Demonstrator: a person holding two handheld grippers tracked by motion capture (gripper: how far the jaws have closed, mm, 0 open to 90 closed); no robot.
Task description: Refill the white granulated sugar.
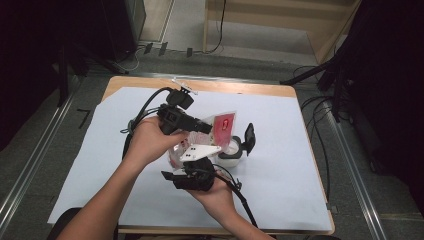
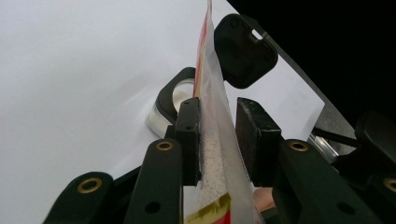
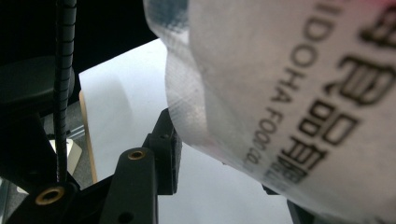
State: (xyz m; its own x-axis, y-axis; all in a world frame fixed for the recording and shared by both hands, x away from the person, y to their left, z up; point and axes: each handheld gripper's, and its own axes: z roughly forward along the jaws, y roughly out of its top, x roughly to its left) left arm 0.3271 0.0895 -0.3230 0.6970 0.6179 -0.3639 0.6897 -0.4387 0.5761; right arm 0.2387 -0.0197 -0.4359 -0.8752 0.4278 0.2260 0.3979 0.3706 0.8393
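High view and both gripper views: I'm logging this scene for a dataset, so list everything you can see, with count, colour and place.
Packet: one, clear with red and yellow print, held up over the table's middle, between the left gripper's fingers.
Jar: one, pale with a black hinged lid standing open, on the sheet under the packet.
Sheet: one, white, covering most of the table.
Table: one, wooden, its edge showing round the sheet.
Left gripper: one, black, shut on the packet.
Right gripper: one, black with a pale plate, against the packet's near side; grip unclear.
Hands: two, holding the grippers.
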